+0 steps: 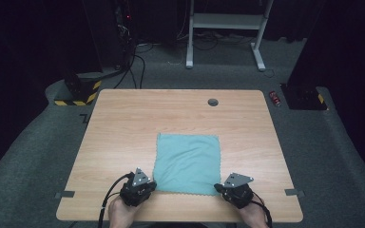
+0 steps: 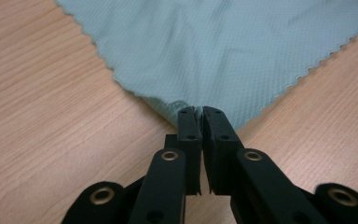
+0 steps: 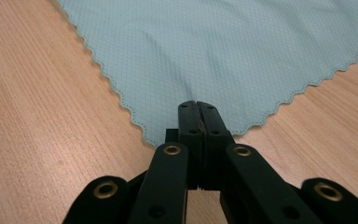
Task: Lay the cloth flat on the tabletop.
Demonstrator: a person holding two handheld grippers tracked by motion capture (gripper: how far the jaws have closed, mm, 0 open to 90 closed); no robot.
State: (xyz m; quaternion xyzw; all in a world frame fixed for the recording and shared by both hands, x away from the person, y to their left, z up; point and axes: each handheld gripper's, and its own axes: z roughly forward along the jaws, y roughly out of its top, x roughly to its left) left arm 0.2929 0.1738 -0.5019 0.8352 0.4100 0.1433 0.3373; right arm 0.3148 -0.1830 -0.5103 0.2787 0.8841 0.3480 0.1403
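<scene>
A square teal cloth with pinked edges lies flat on the wooden table, near its front edge. My left gripper sits at the cloth's near left corner. In the left gripper view its jaws are shut on that corner, and the cloth bunches up slightly at the tips. My right gripper sits at the near right corner. In the right gripper view its jaws are pressed together over the corner of the cloth, which runs in under the tips. A hand holds each gripper at the table's front edge.
A round grey cable hole sits near the table's far edge. Grey tape marks lie at the front left and right. On the floor beyond are a white desk frame, a yellow-black striped base and cables.
</scene>
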